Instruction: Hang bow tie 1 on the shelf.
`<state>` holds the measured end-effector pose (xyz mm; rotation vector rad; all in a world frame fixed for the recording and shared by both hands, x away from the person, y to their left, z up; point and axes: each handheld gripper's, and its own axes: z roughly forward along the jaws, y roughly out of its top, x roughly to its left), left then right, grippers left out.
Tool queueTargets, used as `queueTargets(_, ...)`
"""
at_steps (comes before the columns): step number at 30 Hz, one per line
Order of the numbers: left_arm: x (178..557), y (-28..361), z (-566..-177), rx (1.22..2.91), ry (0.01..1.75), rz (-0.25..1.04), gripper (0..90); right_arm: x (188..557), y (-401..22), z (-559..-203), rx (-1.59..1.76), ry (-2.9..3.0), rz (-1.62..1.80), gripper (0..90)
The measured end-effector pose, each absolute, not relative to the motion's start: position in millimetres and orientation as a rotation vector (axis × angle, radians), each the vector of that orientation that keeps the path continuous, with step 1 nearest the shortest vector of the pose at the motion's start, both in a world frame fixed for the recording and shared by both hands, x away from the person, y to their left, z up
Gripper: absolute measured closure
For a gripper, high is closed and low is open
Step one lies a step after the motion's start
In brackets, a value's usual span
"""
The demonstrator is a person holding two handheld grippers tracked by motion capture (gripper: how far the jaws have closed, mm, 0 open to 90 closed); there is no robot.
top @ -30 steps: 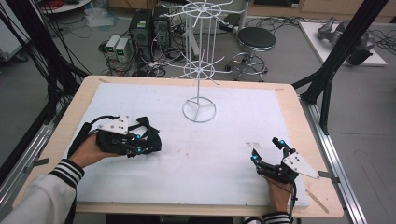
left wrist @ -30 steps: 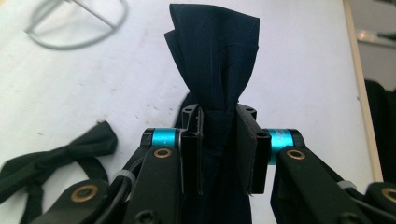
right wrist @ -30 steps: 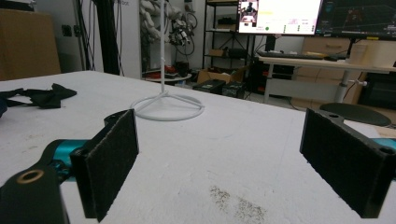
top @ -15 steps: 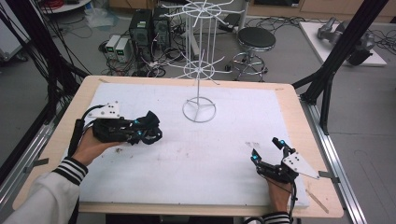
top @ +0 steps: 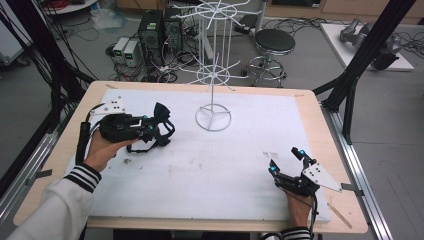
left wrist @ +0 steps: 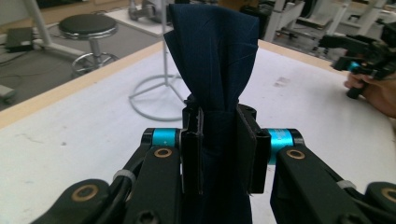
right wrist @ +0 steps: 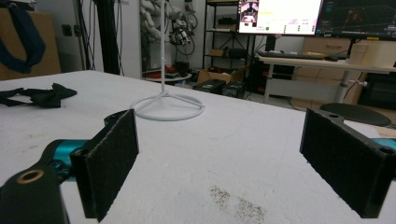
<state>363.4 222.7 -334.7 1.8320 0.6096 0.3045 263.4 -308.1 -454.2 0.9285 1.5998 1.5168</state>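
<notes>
A wooden table carries a white foam mat that covers nearly all of its top, with a faint dirty patch near the mat's middle. At the far middle of the mat stands a white wire display rack, its round base ring resting flat on the foam and its thin pole rising upright to spoked tiers. The left gripper is held in a hand with a striped sleeve cuff, over the left part of the mat, its tips turned toward the rack's base. Its jaws are pinching a folded dark navy cloth; in the left gripper view the fabric is squeezed between the two pads and stands up above them in a bunched fold, with the rack's base ring just behind it. The right gripper sits low at the mat's near right corner, well apart from the cloth. Its jaws are spread wide with bare foam between the black pads
</notes>
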Motion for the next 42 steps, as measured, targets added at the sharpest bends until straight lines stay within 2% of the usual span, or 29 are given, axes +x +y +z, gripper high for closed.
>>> queueTargets(22,393.0,210.1,-317.2,1.726,0.691,0.328,73.4,263.7,-308.4,-454.3,0.928,1.599,1.521,11.1)
queueTargets(42,422.4,193.2,-296.9,1.709,0.725,0.393,73.4,263.3,-308.8,-454.3,0.935,1.594,1.527,11.0)
